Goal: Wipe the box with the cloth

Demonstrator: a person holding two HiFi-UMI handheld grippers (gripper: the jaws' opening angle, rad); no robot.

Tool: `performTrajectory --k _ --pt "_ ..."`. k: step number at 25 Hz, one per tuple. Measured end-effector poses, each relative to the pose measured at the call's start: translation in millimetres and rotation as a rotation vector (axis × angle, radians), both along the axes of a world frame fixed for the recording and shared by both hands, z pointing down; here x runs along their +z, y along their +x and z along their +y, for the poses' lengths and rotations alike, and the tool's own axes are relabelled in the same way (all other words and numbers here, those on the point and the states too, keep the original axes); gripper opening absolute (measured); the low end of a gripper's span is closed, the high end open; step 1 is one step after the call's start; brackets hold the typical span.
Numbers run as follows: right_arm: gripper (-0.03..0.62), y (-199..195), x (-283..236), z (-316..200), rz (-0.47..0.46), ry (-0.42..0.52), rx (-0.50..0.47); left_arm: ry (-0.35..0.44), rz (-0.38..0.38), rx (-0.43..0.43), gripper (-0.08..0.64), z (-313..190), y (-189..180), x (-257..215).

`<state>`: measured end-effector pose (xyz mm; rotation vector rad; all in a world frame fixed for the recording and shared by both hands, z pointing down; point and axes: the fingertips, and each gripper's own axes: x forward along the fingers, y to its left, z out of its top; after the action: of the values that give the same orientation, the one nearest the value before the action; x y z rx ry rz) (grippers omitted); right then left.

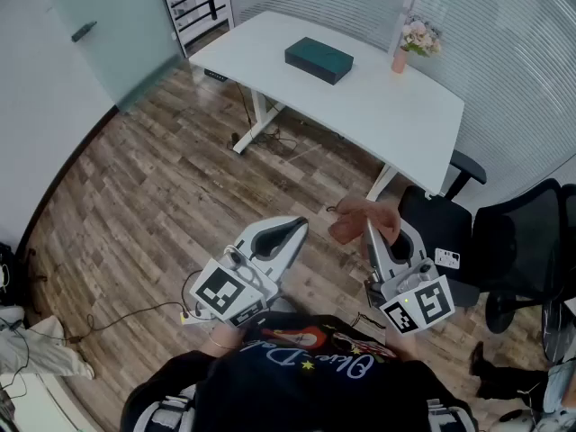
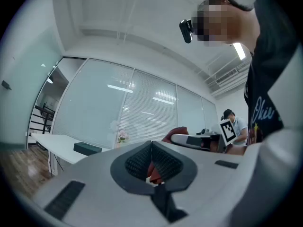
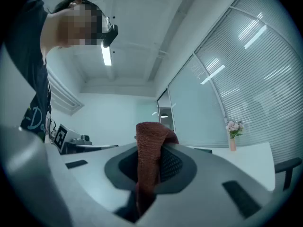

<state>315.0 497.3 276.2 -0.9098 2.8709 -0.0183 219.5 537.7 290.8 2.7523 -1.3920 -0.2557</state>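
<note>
- The left gripper (image 1: 298, 228), a smooth white plastic shell with black ribbed pads (image 2: 137, 162), has its jaws clenched tip to tip, and no object is pinched between them.
- The right gripper (image 1: 368, 226), of the same white shell and black ribbed lining, has its jaws clamped on the rust-red knitted cloth (image 1: 362, 216).
- In the right gripper view the cloth (image 3: 149, 157) shows a coarse woven texture. It rises from between the jaws as a folded hump and trails down through the gap.
- In the head view the cloth bunches into soft, loose folds at the jaw tips, above the floor and near the desk's front edge.
- The dark green rectangular box (image 1: 319, 59), flat and sharp-edged, lies on the glossy white desk (image 1: 387, 120), well apart from both grippers and from the cloth.
- The box (image 2: 87, 148) also appears in the left gripper view as a low, dark slab on the desk.
- A slim pink vase with pale flowers (image 1: 412, 43) stands on the desk, near the box.
- A black mesh-backed office chair (image 1: 526, 232) sits beside the desk.
- The plank-patterned brown wood floor (image 1: 153, 205) lies under both grippers.
</note>
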Motion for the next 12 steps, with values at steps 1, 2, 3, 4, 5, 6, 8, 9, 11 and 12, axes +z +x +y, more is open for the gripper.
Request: performTrajectory --k 1,2,3,4,5,6,8,9,11,12 --pt "0.04 0 0 1 0.0 -0.001 0.001 -0.004 0.0 0.001 0.005 1 0 1" --pt "0.04 0 0 2 0.001 -0.001 0.002 -0.007 0.0 0.003 0.005 1 0 1" --pt "0.04 -1 0 3 0.001 -0.002 0.003 -0.01 0.001 0.005 0.005 2 0 1" --pt "0.04 -1 1 3 0.001 -0.004 0.005 -0.011 0.001 0.008 0.005 3 0 2" --pt "0.04 -2 2 3 0.002 -0.006 0.006 -0.013 0.001 0.01 0.005 3 -1 2" --pt "0.04 -3 2 3 0.003 -0.008 0.007 -0.014 0.001 0.01 0.005 3 -1 3" --pt "0.04 -6 3 2 0.005 -0.01 0.007 -0.014 0.004 0.007 0.005 2 -5 4" --pt "0.04 -8 4 2 0.005 -0.011 0.006 -0.015 0.006 0.003 0.005 2 -8 5" --pt "0.04 -11 4 1 -0.003 -0.016 0.005 -0.021 0.01 -0.004 0.005 0 -13 7" --pt "0.04 -12 4 0 -0.012 -0.02 0.003 -0.025 0.013 -0.006 0.005 -1 -15 7"
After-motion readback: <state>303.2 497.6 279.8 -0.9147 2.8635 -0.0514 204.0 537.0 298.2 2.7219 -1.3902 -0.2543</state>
